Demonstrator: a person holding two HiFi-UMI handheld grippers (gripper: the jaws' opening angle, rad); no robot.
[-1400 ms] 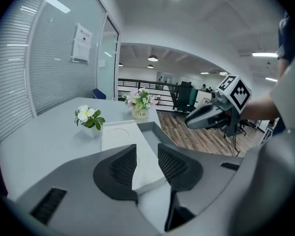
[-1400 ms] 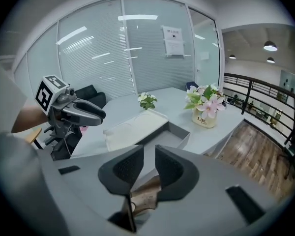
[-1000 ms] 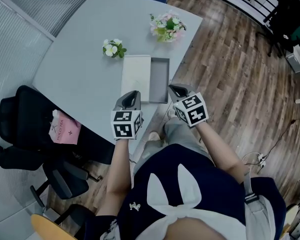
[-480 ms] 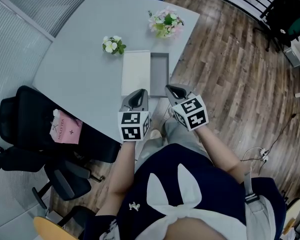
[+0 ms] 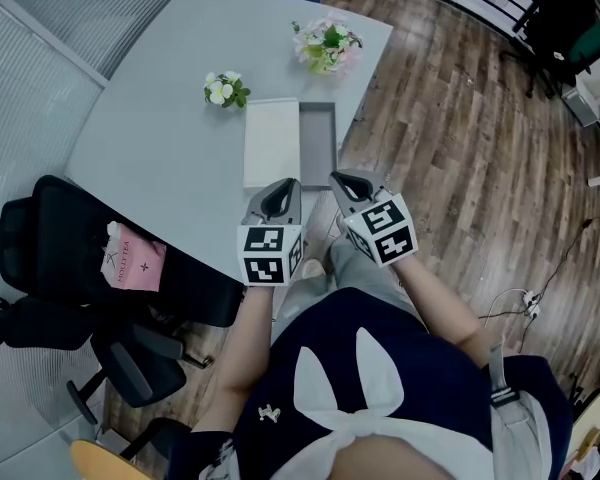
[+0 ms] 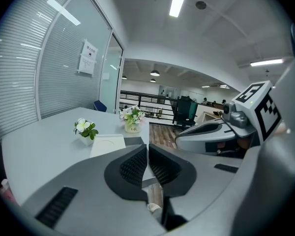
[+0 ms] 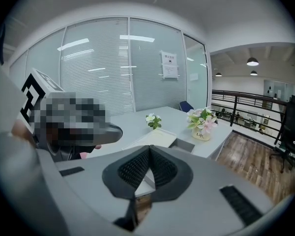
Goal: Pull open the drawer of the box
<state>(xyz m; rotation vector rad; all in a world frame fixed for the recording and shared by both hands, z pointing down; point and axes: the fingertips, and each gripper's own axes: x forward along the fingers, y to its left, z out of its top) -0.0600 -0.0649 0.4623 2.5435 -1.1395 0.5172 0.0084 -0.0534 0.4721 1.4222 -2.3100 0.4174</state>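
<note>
left tool [image 5: 288, 184] and right tool [image 5: 342, 180], both pressed together empty, have backed off the box [image 5: 271, 144], its drawer [image 5: 318, 140] already open

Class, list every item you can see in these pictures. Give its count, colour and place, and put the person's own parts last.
table: one, pale grey, fills the upper left of the head view
box: one, white, on the table near its front edge
drawer: one, grey, pulled out at the box's right side, looks empty
white flowers: one small pot, on the table behind the box
pink flowers: one pot, near the table's far right corner
office chair: one, black, left of the table
bag: one, pink, on the office chair
floor: brown wood planks, right of the table
left gripper: grey, jaws shut, empty, at the table's near edge
right gripper: grey, jaws shut, empty, beside the left gripper
</note>
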